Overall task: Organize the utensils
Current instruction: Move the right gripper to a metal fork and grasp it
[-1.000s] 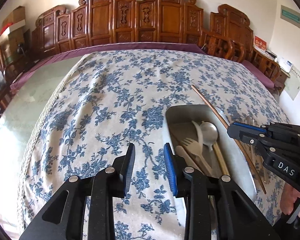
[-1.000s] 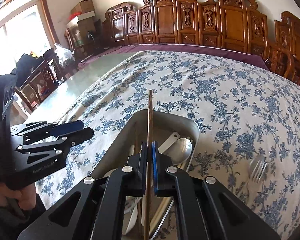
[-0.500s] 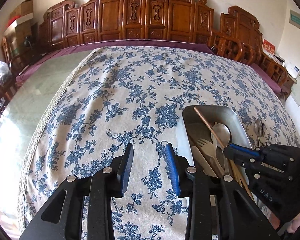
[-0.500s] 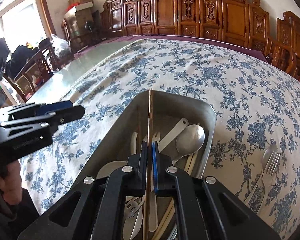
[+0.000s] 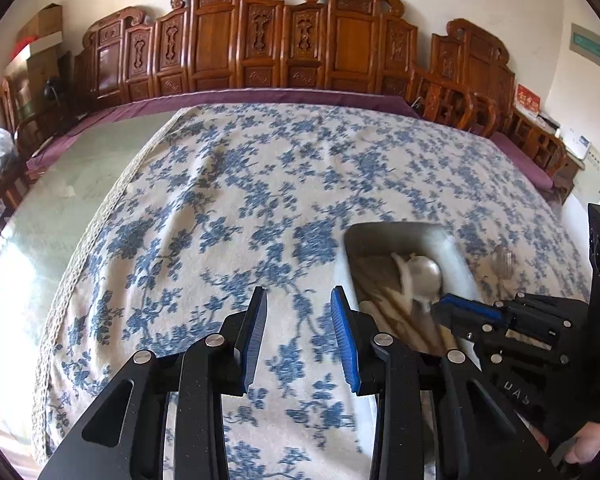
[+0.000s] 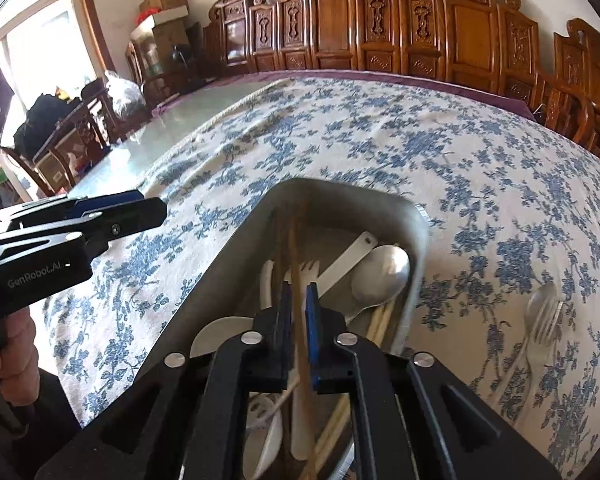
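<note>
A grey metal tray (image 6: 236, 256) holds a steel spoon (image 6: 380, 276), white plastic forks and spoons and pale chopsticks. My right gripper (image 6: 298, 316) is low over the tray; its jaws have parted slightly and a brown chopstick (image 6: 296, 248) lies between them, tip down in the tray. My left gripper (image 5: 298, 336) is open and empty over the tablecloth, left of the tray (image 5: 456, 256). A clear plastic fork (image 6: 540, 320) lies on the cloth right of the tray.
The table wears a blue-flowered cloth (image 5: 260, 184) with a bare glass strip (image 5: 68, 184) on the left. Carved wooden chairs (image 5: 284, 48) line the far edge.
My right gripper has lowered the brown chopstick into the tray and its jaws have loosened around it. The left gripper has stayed open and drifted slightly.
</note>
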